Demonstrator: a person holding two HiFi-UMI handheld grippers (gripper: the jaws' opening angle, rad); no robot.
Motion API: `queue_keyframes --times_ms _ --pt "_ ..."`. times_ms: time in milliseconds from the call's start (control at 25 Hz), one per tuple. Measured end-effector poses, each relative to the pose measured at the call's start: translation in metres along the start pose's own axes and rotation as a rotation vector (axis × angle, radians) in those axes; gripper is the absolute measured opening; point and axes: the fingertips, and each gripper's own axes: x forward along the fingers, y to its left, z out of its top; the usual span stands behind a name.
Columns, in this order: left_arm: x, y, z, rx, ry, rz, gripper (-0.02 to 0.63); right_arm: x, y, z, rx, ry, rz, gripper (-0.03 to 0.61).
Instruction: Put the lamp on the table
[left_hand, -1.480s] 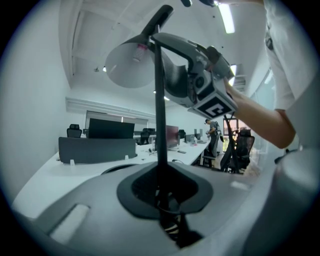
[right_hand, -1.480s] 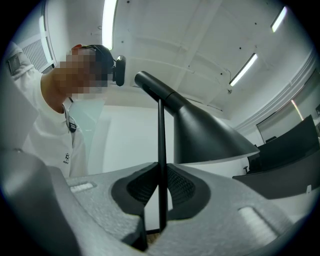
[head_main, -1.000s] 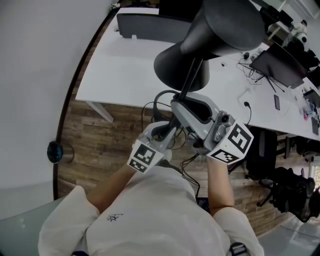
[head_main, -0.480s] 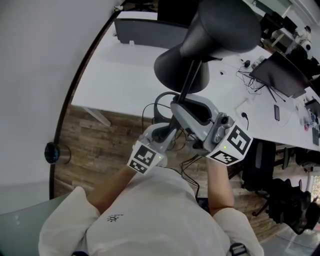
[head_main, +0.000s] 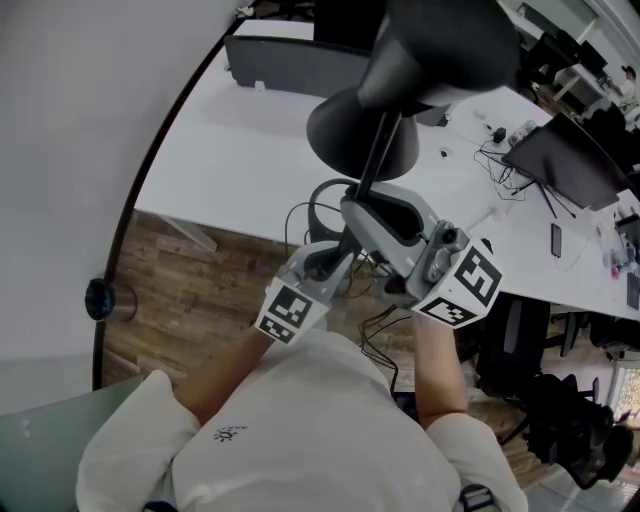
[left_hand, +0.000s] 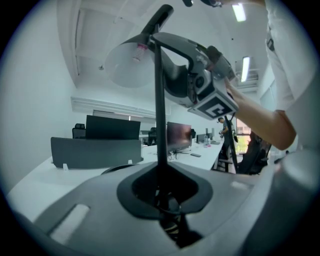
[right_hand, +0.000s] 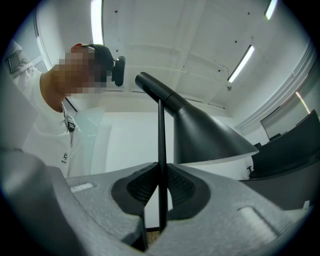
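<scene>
A black lamp with a thin straight stem (head_main: 370, 165) and a flared dark shade (head_main: 440, 45) is held upright in the air. The shade looms over the near part of the white table (head_main: 230, 150). My left gripper (head_main: 340, 250) is shut on the stem (left_hand: 159, 110), low down. My right gripper (head_main: 375, 215) is shut on the stem (right_hand: 161, 140) just above it, and shows in the left gripper view as the right gripper (left_hand: 200, 85) under the shade (left_hand: 130, 65). Both grippers hover over the wooden floor at the table's near edge. The lamp's base is hidden.
A dark laptop (head_main: 565, 145), a phone (head_main: 553, 205) and loose cables (head_main: 500, 130) lie on the table's right part. A dark panel (head_main: 290, 65) stands at its far side. Black chairs (head_main: 520, 310) are at the right, a cable loop (head_main: 320, 200) hangs at the edge, and a round object (head_main: 100, 300) is on the floor.
Both grippers keep the same hold on the stem. The table and floor have drifted slightly in the head view, while the lamp and grippers stay in the same spot in the picture.
</scene>
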Motion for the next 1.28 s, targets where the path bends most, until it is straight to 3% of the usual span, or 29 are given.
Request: queue_keyframes --times_ms 560,1280 --pt "0.023 0.009 -0.005 -0.011 0.004 0.018 0.037 -0.006 -0.028 -0.005 0.019 -0.003 0.007 0.046" --pt "0.048 0.049 0.003 -0.001 0.017 -0.038 0.037 0.015 -0.074 -0.003 0.017 -0.004 -0.047 0.046"
